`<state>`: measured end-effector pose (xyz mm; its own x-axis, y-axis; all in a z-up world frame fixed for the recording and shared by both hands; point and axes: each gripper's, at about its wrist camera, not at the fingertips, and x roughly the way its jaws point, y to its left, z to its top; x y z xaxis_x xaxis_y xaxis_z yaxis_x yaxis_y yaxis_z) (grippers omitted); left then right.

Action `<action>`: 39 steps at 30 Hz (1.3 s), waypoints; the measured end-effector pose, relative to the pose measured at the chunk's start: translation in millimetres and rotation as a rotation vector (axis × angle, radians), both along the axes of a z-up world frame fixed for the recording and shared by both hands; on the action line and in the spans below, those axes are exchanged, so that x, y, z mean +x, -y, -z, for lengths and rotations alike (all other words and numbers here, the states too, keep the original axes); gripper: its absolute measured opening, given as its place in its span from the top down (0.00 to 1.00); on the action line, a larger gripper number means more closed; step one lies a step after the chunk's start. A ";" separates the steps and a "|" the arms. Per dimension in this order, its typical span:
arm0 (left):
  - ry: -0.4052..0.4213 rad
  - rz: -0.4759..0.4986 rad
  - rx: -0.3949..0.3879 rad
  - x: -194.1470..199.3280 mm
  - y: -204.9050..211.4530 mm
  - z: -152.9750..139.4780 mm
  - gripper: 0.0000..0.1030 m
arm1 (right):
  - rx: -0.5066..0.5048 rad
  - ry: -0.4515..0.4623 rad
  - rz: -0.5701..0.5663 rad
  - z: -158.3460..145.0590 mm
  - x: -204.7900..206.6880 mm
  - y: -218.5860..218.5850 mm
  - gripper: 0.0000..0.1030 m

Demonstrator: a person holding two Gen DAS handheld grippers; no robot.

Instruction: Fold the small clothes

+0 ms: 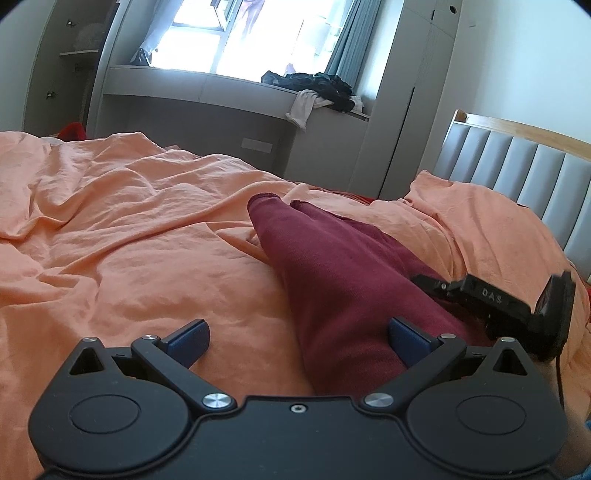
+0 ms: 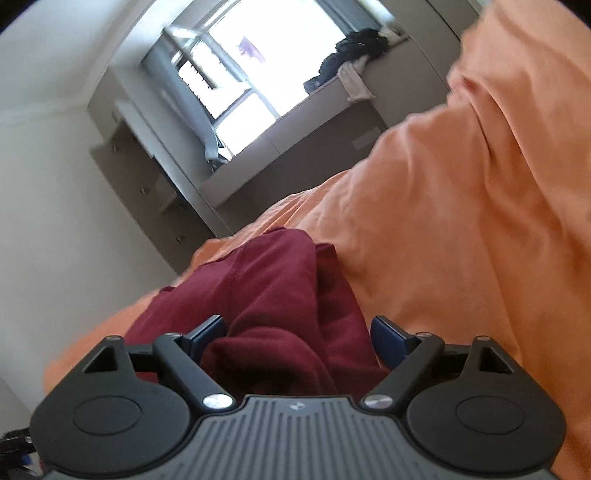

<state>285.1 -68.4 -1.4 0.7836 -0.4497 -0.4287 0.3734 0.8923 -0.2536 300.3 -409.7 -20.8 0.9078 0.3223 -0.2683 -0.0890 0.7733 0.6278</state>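
Left wrist view: the left hand-held gripper (image 1: 297, 338) stands wide w/ nothing gripped, over maroon trousers (image 1: 332, 266) lying on the orange bed sheet (image 1: 122, 229); the right hand-held gripper (image 1: 495, 299) sits just beside. Right wrist view, tilted and blurred: its blue fingers (image 2: 388, 338) are wide, a bunched maroon fold between them, not pinched.

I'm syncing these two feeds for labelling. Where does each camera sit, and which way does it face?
Left wrist: on the left tongs, looking level across the orange bedding along the maroon garment toward the window; right tongs show alongside.
Right wrist: on the right tongs, rolled sideways, garment bunched between open jaws.
Shared: garment, bedding, window, sill clothes pile.
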 end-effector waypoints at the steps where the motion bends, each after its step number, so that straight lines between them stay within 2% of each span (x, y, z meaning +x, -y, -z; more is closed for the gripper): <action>1: 0.001 0.001 0.002 -0.3 0.8 -0.1 0.00 | 0.013 0.014 -0.003 5.3 -2.0 1.7 0.17; 7: 0.020 0.011 0.023 -1.2 0.9 -0.9 0.00 | -0.016 0.063 0.019 14.0 -7.1 -3.6 0.17; 14: -0.010 0.017 -0.001 2.6 -2.0 -0.8 0.00 | -0.018 0.089 0.037 17.0 -10.1 -6.1 0.18; 35: -0.008 0.014 0.000 2.3 -1.1 -1.8 0.00 | -0.010 0.095 0.038 19.3 -19.1 -7.6 0.18; 39: 0.027 0.003 0.003 0.4 -0.9 -4.4 0.00 | -0.009 0.097 0.041 18.3 -21.0 -6.6 0.17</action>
